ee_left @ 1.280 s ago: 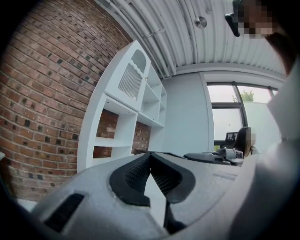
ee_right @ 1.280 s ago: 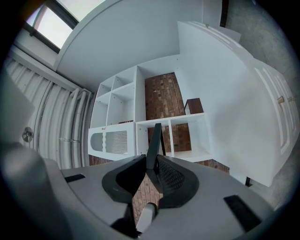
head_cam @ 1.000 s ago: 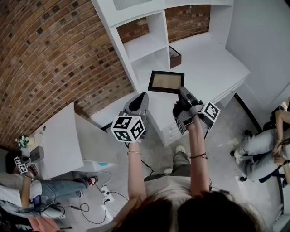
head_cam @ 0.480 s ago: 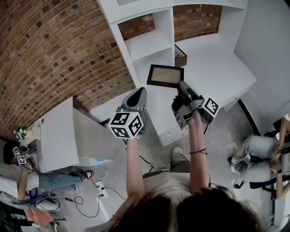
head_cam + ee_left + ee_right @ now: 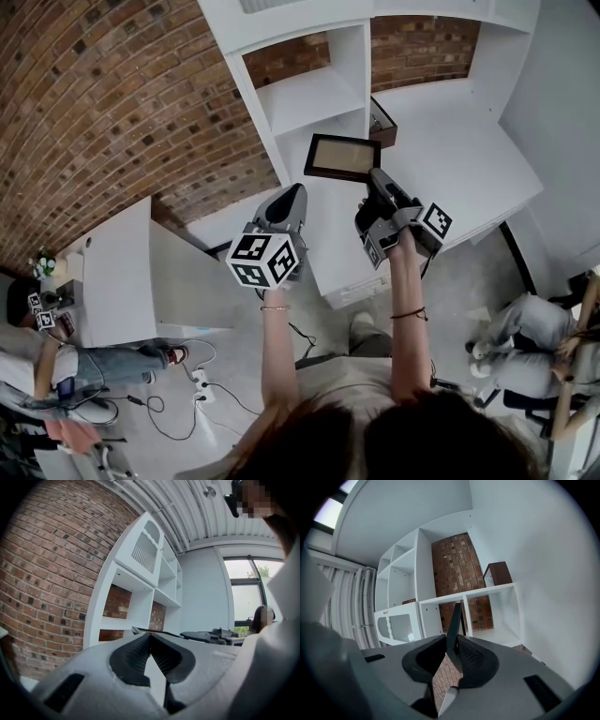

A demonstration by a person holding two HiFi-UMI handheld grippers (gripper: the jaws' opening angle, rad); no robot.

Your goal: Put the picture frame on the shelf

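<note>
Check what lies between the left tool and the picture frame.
Nothing. In the head view the gap from left tool to picture frame is bare, just white desktop underneath.

The white shelf unit stands against the brick wall. Its narrow left column is open at the front. The shelf board there lies bare, walled on the right by an upright divider. Right of the divider a wide bay opens onto a bare white desk top. Only a dark brown box stands there, tight against the divider's foot. The picture frame, face up in the right gripper, sits in front of the column's lower compartment. A low white cabinet bounds the left side. Seated people are well off to the right.
</note>
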